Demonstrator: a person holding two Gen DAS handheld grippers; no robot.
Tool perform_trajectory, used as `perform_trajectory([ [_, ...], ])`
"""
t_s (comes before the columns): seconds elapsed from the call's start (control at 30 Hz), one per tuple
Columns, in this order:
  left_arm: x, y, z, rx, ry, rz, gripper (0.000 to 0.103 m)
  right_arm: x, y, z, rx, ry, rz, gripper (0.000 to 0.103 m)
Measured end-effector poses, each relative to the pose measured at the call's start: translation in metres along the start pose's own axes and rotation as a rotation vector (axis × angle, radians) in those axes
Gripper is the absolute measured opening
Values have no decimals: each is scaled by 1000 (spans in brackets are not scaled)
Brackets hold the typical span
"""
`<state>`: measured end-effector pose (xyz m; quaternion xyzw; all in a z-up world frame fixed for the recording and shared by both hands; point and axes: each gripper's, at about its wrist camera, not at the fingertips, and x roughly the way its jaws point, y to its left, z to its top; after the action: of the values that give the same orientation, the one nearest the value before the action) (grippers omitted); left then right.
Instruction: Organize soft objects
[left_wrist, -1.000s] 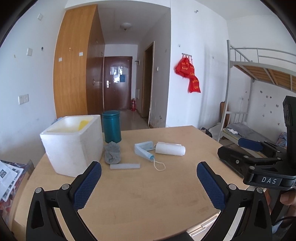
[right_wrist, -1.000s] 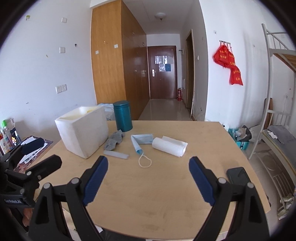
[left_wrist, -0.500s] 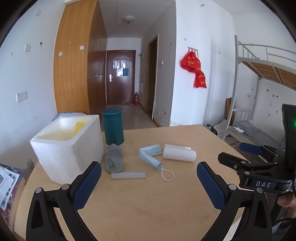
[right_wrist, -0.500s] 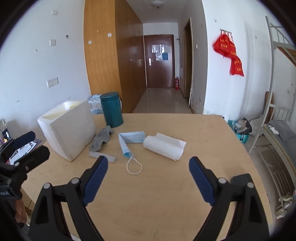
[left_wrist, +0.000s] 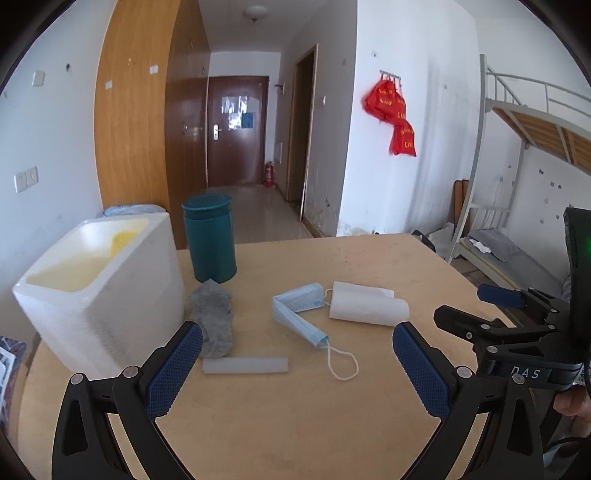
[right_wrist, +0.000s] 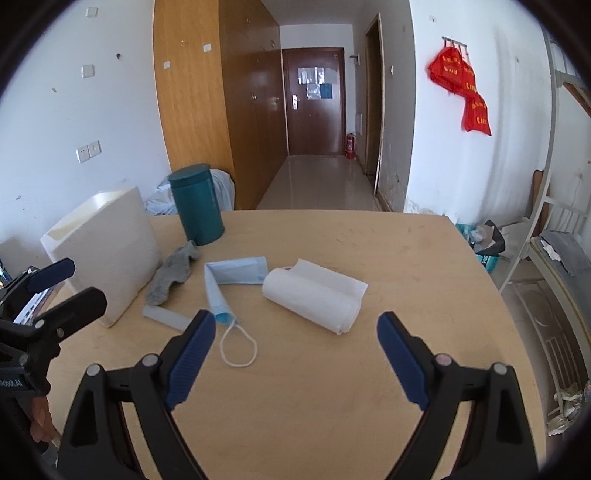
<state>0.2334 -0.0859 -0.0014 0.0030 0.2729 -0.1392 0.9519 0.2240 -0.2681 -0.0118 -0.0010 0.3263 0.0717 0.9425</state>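
Fingers of both grippers spread wide, grasping nothing. Face mask lies mid-counter between grey sock and paper roll; light and limp, probably best pinched at its folded body.

table | foam box | canister | sock | mask | paper roll | strip

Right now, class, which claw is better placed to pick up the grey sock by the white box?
Probably the left claw: it is open with the sock just beyond its left finger. The right claw faces the paper roll.
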Motion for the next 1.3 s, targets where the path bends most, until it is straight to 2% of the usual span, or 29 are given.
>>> perform_trajectory([
  [0.47, 75, 0, 5, -1, 95, -2, 103, 58, -19, 9, -40, 109, -15, 92],
  [0.73, 121, 6, 2, -32, 176, 10, 103, 88, -24, 19, -85, 169, -8, 92],
  [1.3, 181, 9, 0, -56, 282, 33, 103, 129, -26, 20, -208, 242, 5, 92],
])
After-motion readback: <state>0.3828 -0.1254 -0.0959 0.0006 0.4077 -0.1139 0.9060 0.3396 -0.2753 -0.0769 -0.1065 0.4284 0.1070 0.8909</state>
